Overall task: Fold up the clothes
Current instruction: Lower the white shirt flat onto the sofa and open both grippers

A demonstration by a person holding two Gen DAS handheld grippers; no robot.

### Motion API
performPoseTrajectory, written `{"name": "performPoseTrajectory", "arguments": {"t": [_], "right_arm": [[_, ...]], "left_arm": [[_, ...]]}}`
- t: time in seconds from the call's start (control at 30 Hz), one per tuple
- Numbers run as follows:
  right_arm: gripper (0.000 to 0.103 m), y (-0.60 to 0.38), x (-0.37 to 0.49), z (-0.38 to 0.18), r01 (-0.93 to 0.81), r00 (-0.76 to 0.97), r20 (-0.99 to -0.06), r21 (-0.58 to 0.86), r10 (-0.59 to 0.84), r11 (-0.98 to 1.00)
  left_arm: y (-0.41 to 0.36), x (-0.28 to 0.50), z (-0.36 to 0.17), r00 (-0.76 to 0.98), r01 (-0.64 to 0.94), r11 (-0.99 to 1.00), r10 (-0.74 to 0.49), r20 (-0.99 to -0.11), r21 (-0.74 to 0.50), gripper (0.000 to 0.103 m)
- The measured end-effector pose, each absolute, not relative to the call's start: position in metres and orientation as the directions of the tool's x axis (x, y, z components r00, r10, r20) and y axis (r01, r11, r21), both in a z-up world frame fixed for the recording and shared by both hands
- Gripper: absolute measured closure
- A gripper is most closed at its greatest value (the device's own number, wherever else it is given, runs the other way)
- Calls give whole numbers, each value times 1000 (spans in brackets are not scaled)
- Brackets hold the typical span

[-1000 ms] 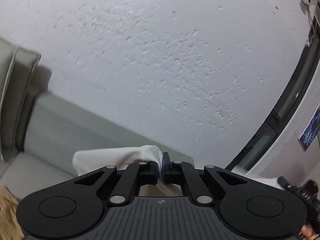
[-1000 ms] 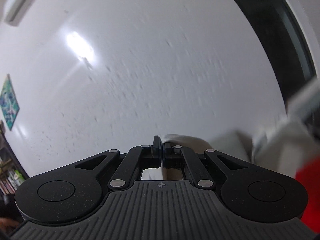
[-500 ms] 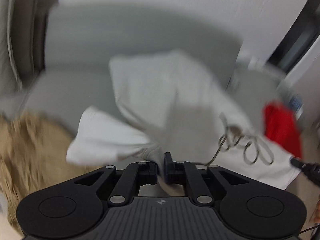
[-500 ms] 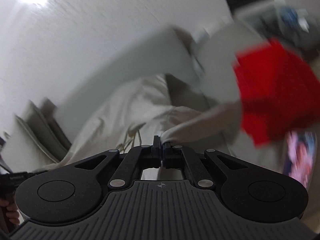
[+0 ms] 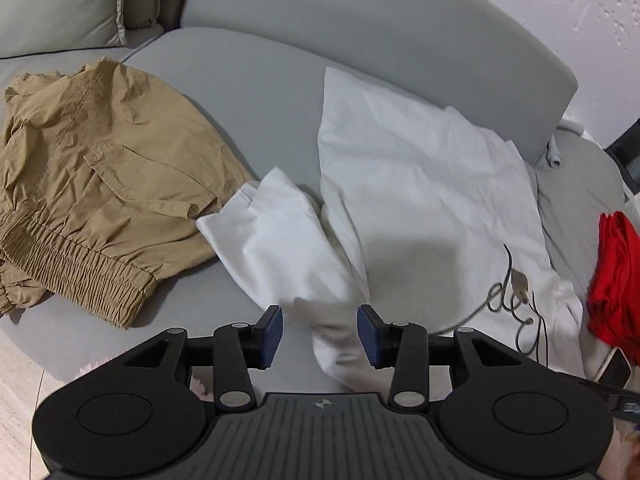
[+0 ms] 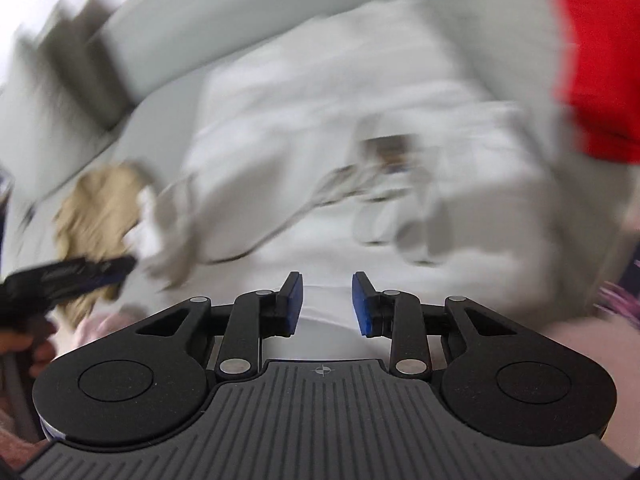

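While your left gripper (image 5: 319, 330) has just been opening its jaws, a bunched corner of the white garment (image 5: 420, 184) sits between the blue pads (image 5: 273, 332), close against the right-hand pad and clear of the other, so nothing is gripped there. The garment itself is spread across the grey sofa (image 5: 256, 92), one sleeve flopped toward the tan jacket (image 5: 96, 160), its printed chest near the red garment (image 5: 612, 276). From this view, the danger is that the loose corner snags on that pad as you pull away and drags the lay-out askew. The sleeve touching the tan jacket could also tow it along in the next fold.

In the right wrist view, which is heavily blurred, your right gripper (image 6: 326, 304) also stands part open, its jaws having just been opening, with white cloth under the gap but not pinched as far as I can judge. Your other gripper (image 6: 68, 276) shows at the left edge. The blur suggests fast motion; moving that quickly over slack fabric risks rumpling it, and the red garment (image 6: 596, 60) lies close enough to catch.
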State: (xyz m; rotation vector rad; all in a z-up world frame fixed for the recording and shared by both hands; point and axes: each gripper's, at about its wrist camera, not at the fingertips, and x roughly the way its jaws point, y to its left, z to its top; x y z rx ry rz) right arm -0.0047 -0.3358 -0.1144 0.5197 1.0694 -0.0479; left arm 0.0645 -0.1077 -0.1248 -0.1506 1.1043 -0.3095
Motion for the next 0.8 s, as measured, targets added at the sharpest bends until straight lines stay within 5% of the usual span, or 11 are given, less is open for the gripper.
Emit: {"name": "performPoseTrajectory", "arguments": {"t": [0.2,0.23,0.27,0.5,0.7,0.73,0.77,0.8], "right_arm": [[66,-304,50,-133,244,475,-861,326,180,913],[65,-303,57,-136,254,465,-867,327,181,910],[65,-304,66,-139,260,454,-872,327,184,908],[62,-293,91,-140,173,466,-865,292,183,941],[58,-283,115,-168,129,410,-901,215,145,968],[70,-280,117,-172,118,398,-908,188,126,975],[96,-276,119,-176,99,395,-914,139,90,985],[103,-274,119,-176,83,408,-911,110,67,990]], "left_arm": [[-111,97,-154,416,151,955,-297,-860,-256,68],[-112,105,-160,404,164,951,-309,-861,-264,94],[-113,112,-164,402,172,950,-310,-861,-261,103],[-101,137,-144,564,92,979,-204,-800,-184,100],[-98,135,-146,520,77,975,-216,-827,-206,66],[-97,132,-145,520,78,974,-222,-825,-213,66],[-97,130,-144,519,82,973,-227,-824,-216,66],[-97,129,-144,519,86,972,-232,-823,-219,66]]}}
